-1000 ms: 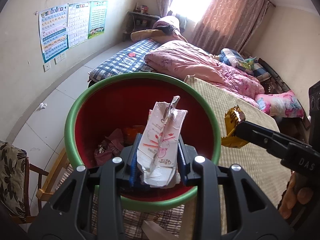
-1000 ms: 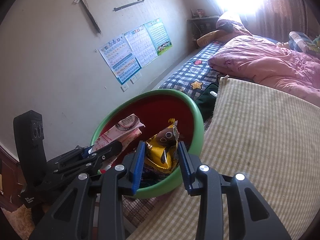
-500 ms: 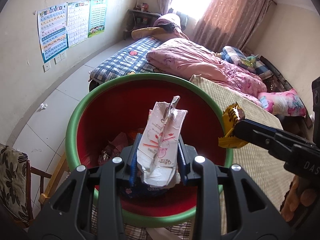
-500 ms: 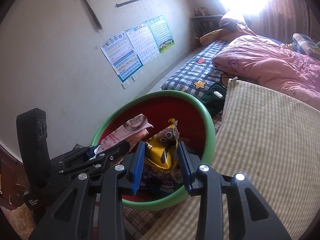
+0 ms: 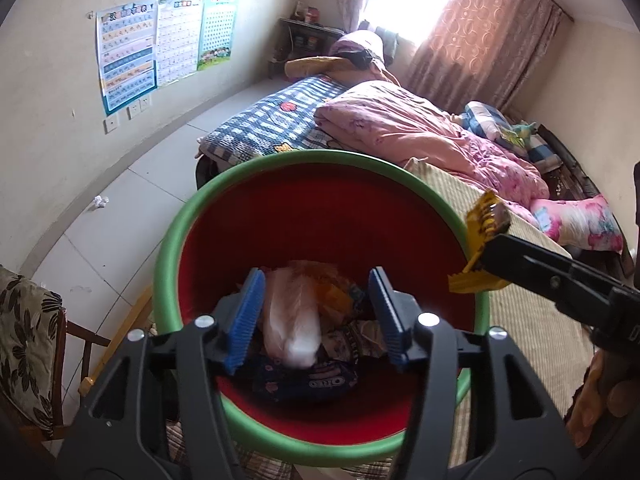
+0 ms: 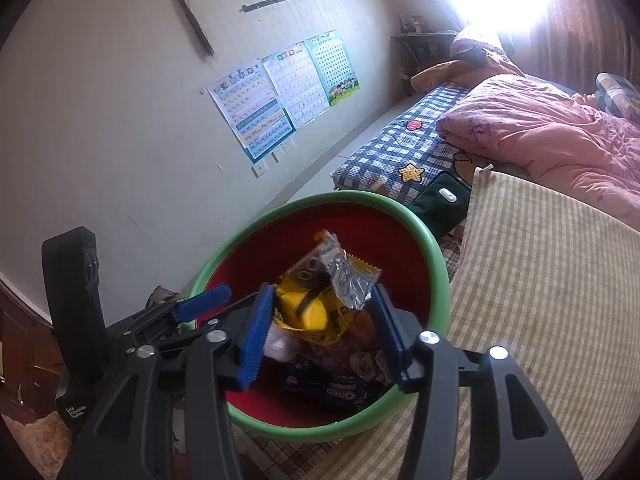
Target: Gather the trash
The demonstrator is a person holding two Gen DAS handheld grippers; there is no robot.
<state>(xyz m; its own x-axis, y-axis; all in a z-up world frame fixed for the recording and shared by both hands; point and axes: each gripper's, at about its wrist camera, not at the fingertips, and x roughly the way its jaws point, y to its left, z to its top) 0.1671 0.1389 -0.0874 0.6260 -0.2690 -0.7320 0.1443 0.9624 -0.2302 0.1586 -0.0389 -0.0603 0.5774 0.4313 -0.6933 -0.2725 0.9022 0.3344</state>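
A green-rimmed, red-lined bin [image 5: 320,216] fills the middle of both views, standing against the bed's striped mat [image 6: 552,264]. Behind it lie a checked blanket [image 5: 276,120] and a pink quilt [image 5: 420,136]; three charts [image 5: 160,40] hang on the wall at upper left, and a crumpled scrap [image 5: 100,201] lies on the floor at left. A patterned chair [image 5: 28,344] shows at the lower left edge of the left view.

The left claw [image 5: 316,316] stands open over the bin. The pale carton [image 5: 294,320] it gripped a second ago is blurred between the pads, touching neither, dropping onto the wrappers in the bin. Its jaws have just been opening.

The right claw [image 6: 320,328] has also just been opening. The yellow wrapper [image 6: 316,304] with a foil top sits between its blue pads, close to the left-hand pad [image 6: 256,336]; I cannot see either pad pressing it, so the claw reads as open. In the left view that wrapper [image 5: 482,248] juts over the bin's right rim. Earlier both items were clamped upright.

Among the rubbish, a dark packet reads "OREO" [image 5: 326,381]. The left claw's handle [image 6: 72,320], at lower left of the right view, bears small print, "Data Acquisition System".
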